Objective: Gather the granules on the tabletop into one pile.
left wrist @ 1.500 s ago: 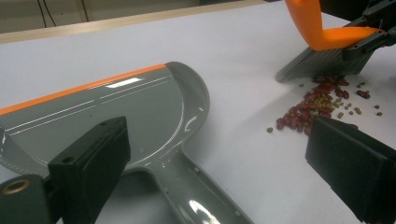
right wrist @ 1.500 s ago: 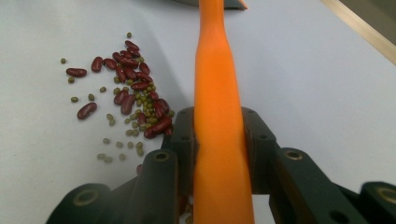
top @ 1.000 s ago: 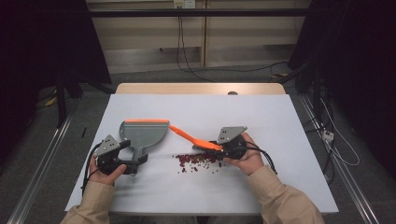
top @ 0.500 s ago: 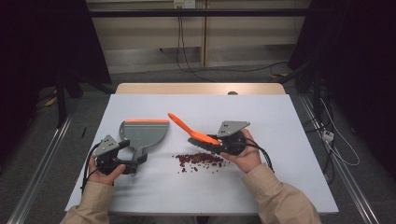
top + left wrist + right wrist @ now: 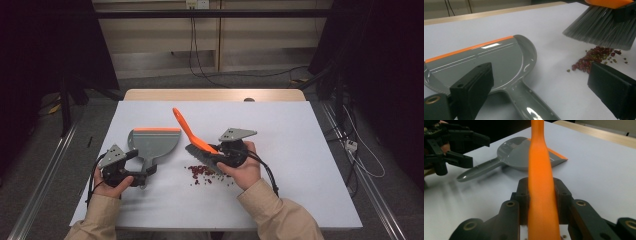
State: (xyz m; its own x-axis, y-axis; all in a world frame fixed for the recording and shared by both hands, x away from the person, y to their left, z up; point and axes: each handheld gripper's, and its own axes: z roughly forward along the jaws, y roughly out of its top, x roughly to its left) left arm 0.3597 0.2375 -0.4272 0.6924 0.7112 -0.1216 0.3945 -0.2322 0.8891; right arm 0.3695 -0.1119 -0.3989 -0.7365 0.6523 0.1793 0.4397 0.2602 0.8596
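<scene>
Sweeping barely begun: beans (image 5: pixel 202 172) sit in a loose pile at frame center on the desk (image 5: pixel 300 150), none in the dustpan (image 5: pixel 153 142) w/ orange lip, left of center. Right gripper (image 5: pixel 220 156) is clamped on the brush (image 5: pixel 192 136), bristles just above the pile. Left gripper (image 5: pixel 134 177), jaws wide apart, straddles the dustpan handle w/o pinching. White desk top, dark room, cables at back.
</scene>
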